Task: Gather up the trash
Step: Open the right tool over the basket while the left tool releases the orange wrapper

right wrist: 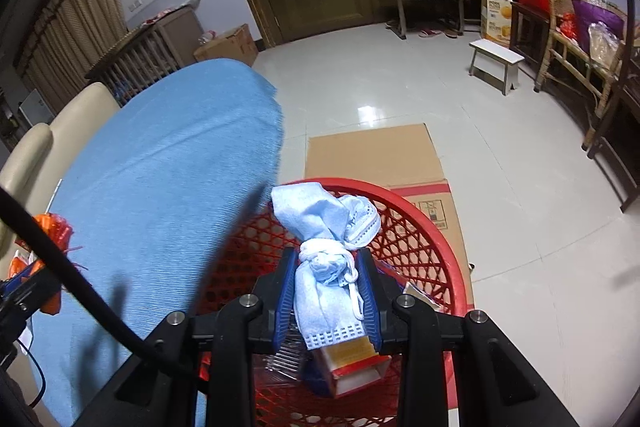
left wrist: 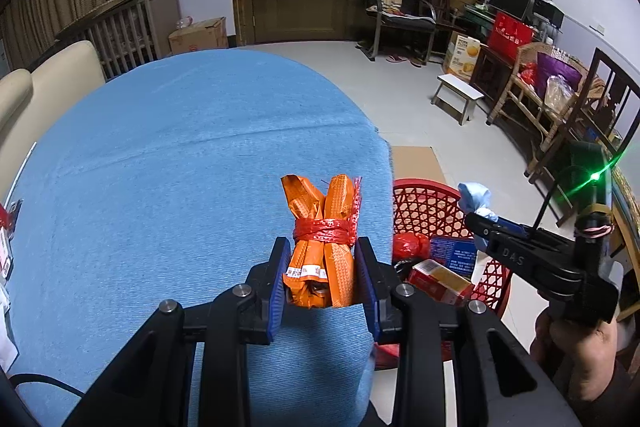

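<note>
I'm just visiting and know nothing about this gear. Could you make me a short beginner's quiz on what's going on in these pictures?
1. True or false: the left gripper is empty.
2. What does the right gripper hold? A) a red box B) a knotted bundle of light blue masks C) a glass bottle
3. Fill in: the right gripper's load hangs over the red ____, which stands on the floor beside the table.

Key
1. False. It is shut on an orange bundle tied with red string, above the blue tablecloth.
2. B, the blue masks.
3. basket; a red box already lies inside it.
</note>
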The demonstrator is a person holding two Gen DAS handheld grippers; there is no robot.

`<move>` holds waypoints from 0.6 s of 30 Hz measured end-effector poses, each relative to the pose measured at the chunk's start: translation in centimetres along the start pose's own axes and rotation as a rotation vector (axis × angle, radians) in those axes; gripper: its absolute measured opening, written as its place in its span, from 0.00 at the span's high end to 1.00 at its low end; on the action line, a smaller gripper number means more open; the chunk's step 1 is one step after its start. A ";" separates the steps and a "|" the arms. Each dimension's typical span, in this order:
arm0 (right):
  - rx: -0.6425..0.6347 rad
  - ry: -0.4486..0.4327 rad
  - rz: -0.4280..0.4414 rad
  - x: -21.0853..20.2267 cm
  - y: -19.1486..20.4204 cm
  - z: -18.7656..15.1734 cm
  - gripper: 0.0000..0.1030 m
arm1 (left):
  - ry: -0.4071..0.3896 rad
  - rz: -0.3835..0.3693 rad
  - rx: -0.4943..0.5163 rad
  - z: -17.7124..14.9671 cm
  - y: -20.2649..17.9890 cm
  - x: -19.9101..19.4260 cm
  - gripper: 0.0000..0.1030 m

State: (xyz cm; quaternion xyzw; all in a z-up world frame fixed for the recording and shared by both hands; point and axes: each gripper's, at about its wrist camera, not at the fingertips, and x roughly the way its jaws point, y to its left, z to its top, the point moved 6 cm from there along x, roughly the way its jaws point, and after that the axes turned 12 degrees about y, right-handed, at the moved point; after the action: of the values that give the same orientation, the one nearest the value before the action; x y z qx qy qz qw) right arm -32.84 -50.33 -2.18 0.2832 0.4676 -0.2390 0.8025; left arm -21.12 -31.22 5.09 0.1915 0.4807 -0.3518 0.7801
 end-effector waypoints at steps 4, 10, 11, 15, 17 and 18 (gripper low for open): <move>0.011 0.014 -0.008 0.3 -0.5 -0.5 0.68 | 0.005 -0.004 0.011 0.1 -0.4 0.2 0.67; 0.020 0.019 -0.015 0.7 -1.3 -0.5 0.68 | 0.012 -0.014 0.033 0.3 -1.7 0.8 0.67; 0.023 0.020 -0.016 0.8 -1.4 -0.4 0.68 | 0.013 -0.015 0.037 0.4 -1.9 0.9 0.67; 0.029 0.027 -0.025 1.0 -1.9 -0.2 0.68 | 0.017 -0.019 0.052 0.6 -2.7 1.2 0.67; 0.032 0.031 -0.027 1.2 -2.1 -0.1 0.68 | 0.019 -0.021 0.057 0.6 -3.1 1.3 0.67; 0.034 0.034 -0.026 1.4 -2.2 0.0 0.68 | 0.019 -0.021 0.058 0.5 -3.2 1.4 0.67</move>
State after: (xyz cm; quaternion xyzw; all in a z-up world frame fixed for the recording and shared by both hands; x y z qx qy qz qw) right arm -33.66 -52.05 -3.90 0.2947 0.4808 -0.2524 0.7863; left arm -22.70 -34.24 4.23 0.2124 0.4796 -0.3722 0.7657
